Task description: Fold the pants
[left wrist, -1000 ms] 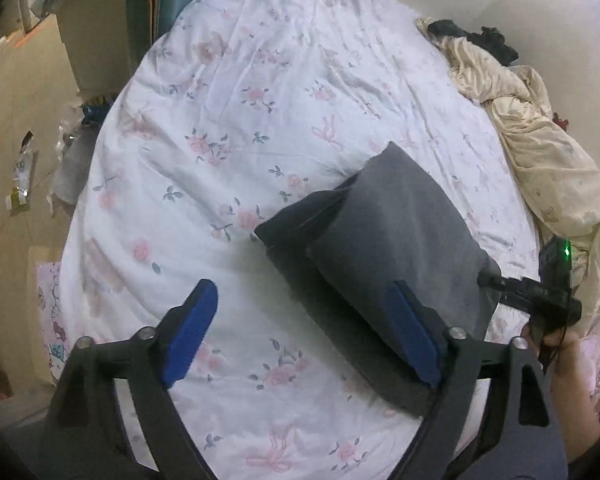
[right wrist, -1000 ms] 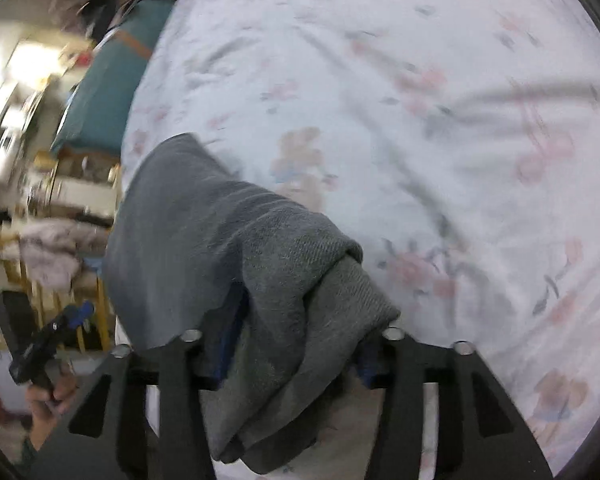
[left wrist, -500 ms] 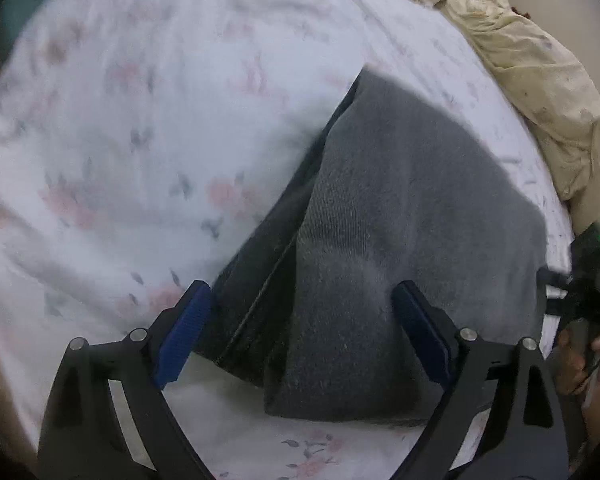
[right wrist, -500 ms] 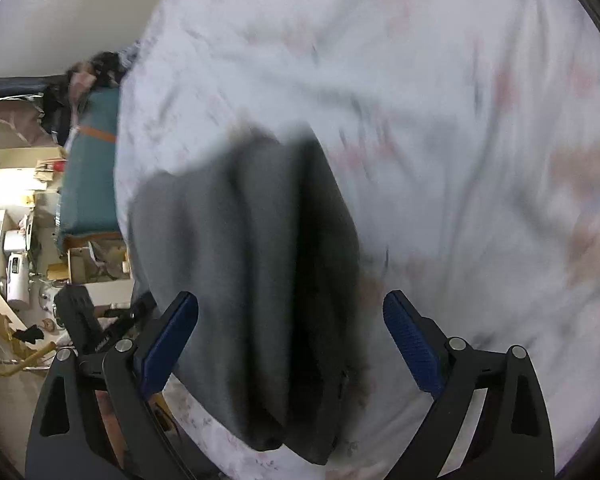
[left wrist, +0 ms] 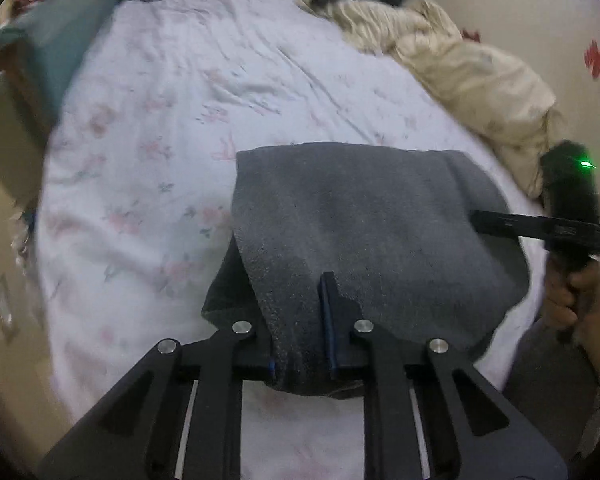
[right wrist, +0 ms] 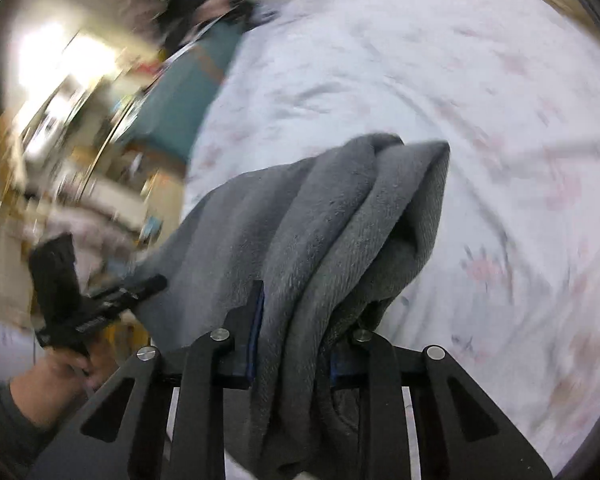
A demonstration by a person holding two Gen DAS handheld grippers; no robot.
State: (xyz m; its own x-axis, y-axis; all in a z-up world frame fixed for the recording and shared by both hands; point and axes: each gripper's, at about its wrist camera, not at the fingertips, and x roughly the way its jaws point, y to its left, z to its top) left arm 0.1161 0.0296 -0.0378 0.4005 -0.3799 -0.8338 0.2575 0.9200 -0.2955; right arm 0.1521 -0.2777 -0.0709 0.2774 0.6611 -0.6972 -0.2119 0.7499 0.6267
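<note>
Now both the left gripper [left wrist: 300, 332] and right gripper [right wrist: 292, 332], spread moments ago, are closing on the pants [left wrist: 364, 224] at lower centre, probably for another fold.

Your left wrist view is evenly, rather dimly lit; the bed sheet [left wrist: 172, 168] looks soft and bends toward dark, rounded corners. Your right wrist view is streaked with motion blur, worst at the left, where a bright window or lamp glare [right wrist: 56, 52] washes out. The grey pants [right wrist: 340, 232] stay fairly sharp.

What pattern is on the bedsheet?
White bedsheet with faint pink flowers; the left wrist view shows it best.
</note>
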